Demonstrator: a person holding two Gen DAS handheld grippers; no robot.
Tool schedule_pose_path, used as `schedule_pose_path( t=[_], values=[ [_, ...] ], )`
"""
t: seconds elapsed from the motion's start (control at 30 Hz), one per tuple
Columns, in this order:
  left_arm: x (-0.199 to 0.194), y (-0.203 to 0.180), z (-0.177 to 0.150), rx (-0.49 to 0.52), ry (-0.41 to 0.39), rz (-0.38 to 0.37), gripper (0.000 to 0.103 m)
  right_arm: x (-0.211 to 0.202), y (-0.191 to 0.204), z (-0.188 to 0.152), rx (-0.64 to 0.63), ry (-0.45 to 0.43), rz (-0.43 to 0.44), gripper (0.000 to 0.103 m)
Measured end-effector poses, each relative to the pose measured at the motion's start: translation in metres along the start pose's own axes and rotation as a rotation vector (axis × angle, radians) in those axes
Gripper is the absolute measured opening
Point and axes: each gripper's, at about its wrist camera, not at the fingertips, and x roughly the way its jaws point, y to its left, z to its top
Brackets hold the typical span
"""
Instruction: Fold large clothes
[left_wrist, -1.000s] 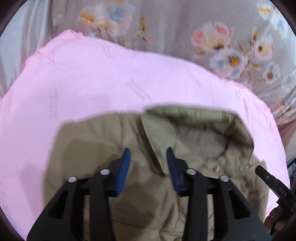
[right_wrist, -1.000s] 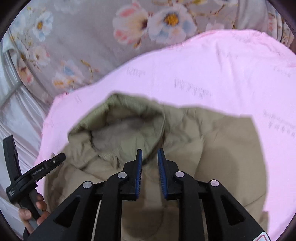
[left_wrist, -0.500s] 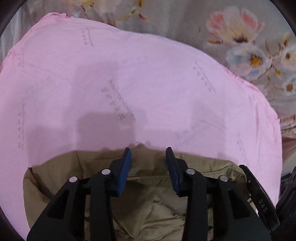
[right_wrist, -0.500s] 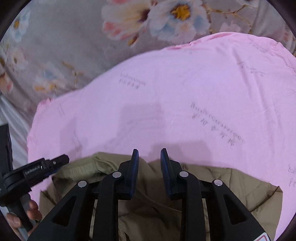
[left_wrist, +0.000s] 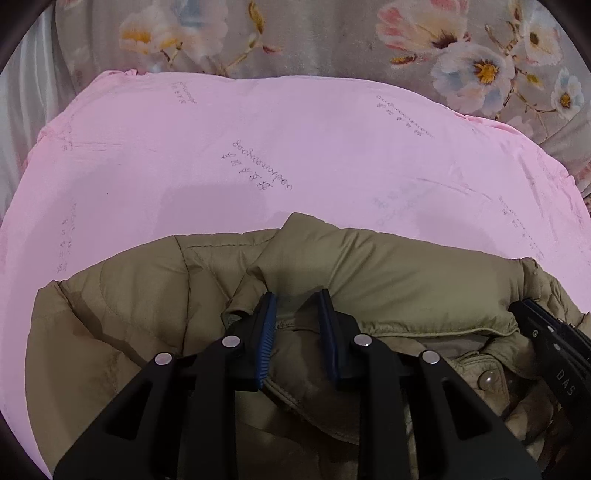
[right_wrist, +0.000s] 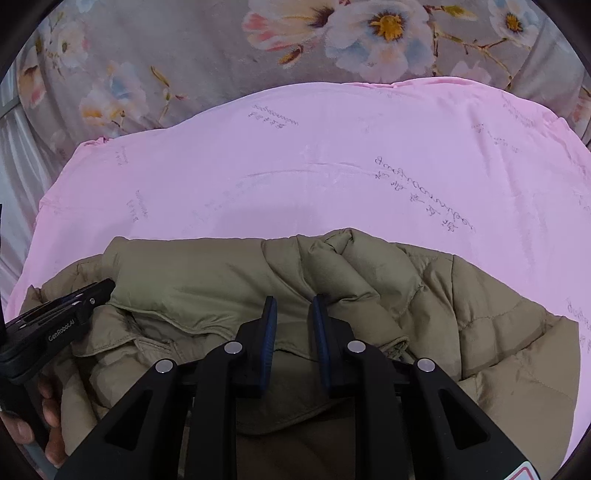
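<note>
Olive-khaki quilted fabric fills the space under and ahead of both pairs of fingers: a padded jacket lying bunched on a pink sheet printed with faint script. Beyond the sheet's far edge runs a grey floral cloth.

From the left wrist view, the left gripper has its blue-padded fingers spread apart, released, with a fold of the jacket's collar area rising between them but not pinched. A snap button shows to the right of those fingers, and the other tool's black body lies past it at the right edge.

From the right wrist view, the right gripper is likewise parted and grasping nothing, poised just over the jacket. The left gripper shows to its left, its tip against the fabric, with the person's hand below it.
</note>
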Motion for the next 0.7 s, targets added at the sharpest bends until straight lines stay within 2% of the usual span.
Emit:
schedule_pose_path(
  t=[0.2,0.7],
  values=[
    [0.003,-0.004,-0.001,0.018,-0.029,0.023,0.023,0.005,0.005,-0.001,-0.016,-0.003,-0.022,0.017],
    [0.005,-0.015,-0.003,0.067,-0.041,0.088,0.022,0.008,0.003,0.001,-0.005,-0.003,-0.011,0.017]
  ],
)
